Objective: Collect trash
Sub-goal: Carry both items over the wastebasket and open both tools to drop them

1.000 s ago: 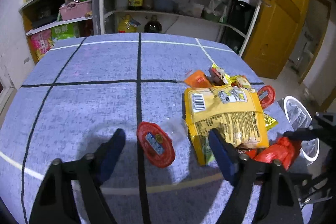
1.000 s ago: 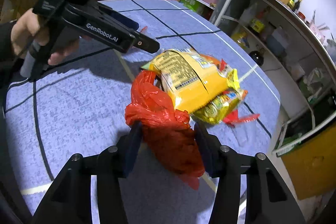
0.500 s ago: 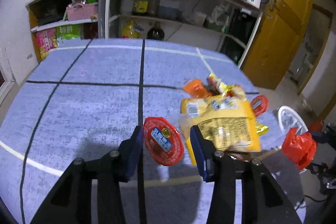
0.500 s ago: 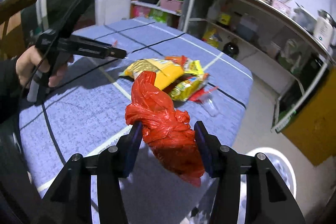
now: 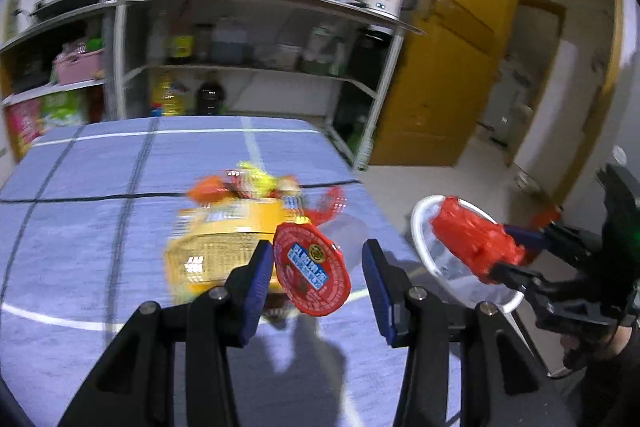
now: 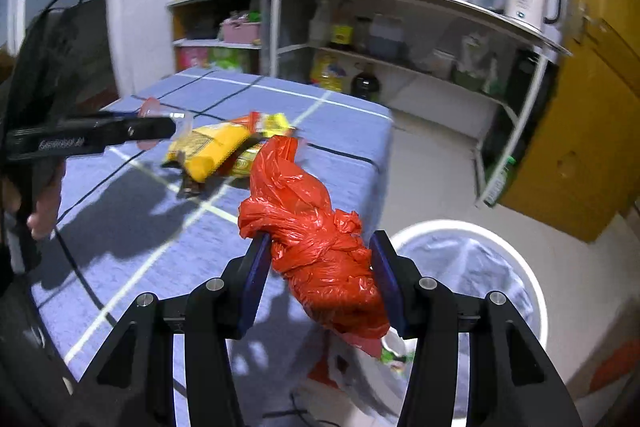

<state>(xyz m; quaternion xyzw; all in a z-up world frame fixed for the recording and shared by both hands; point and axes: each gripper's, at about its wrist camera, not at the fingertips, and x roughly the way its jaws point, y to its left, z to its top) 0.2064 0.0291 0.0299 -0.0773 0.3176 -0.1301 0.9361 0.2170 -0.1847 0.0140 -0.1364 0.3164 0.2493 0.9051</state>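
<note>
We log 2 grips: left gripper (image 5: pixel 318 269) clamps a red lid (image 5: pixel 311 273) above the table (image 5: pixel 80 195); right gripper (image 6: pixel 318 277) grasps a red bag (image 6: pixel 316 247) near the bin (image 6: pixel 532 291), right of the table.

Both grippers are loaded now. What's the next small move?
Probably carry the right gripper a little further over the white bin and open it: its knotted red plastic bag hangs by the rim, not yet clearly inside.
</note>
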